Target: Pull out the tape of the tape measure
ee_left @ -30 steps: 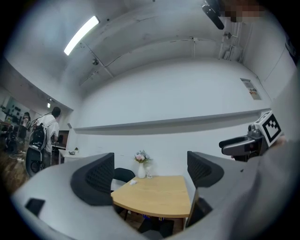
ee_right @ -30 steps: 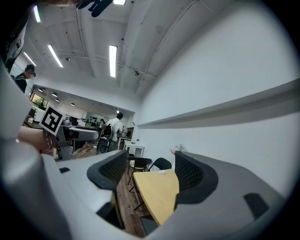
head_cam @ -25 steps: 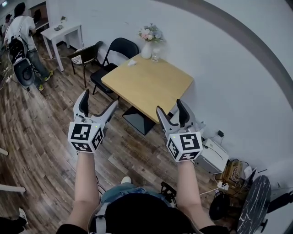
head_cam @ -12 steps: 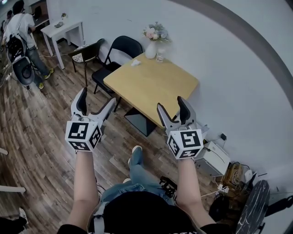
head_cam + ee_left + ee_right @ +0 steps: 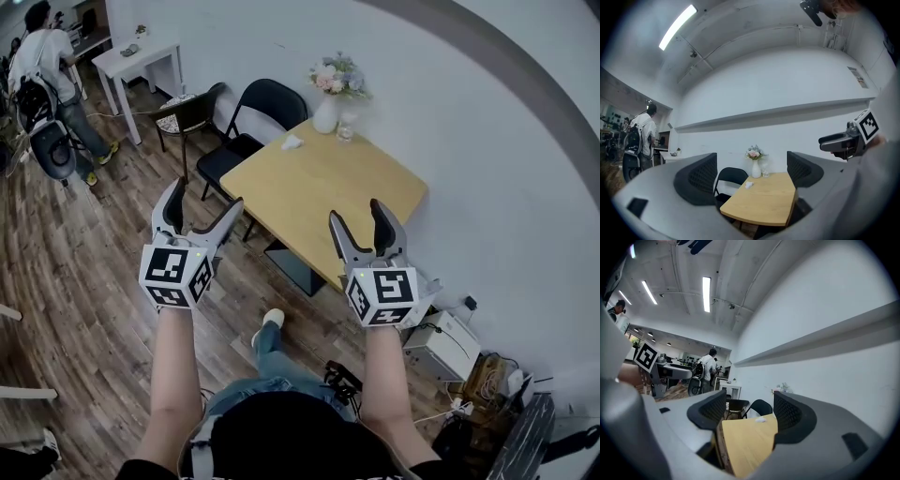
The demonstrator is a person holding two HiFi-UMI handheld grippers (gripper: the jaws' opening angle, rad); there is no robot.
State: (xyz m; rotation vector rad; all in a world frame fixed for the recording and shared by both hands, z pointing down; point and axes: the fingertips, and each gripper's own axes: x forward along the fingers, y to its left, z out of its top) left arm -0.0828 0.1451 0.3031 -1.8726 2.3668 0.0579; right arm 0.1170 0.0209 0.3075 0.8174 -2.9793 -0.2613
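The left claw (image 5: 203, 199) and the right claw (image 5: 357, 214) are held up side by side over the wooden floor (image 5: 84, 272), short of the worktop (image 5: 328, 187). Both have their jaws spread wide with nothing between them. A vase of flowers (image 5: 325, 114) stands at the worktop's far corner, and a white crumpled scrap (image 5: 292, 142) lies near its far-left edge. No view lets me pick out the tape measure.

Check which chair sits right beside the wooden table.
The black folding chair; the patterned-seat chair stands farther off, toward the white table.
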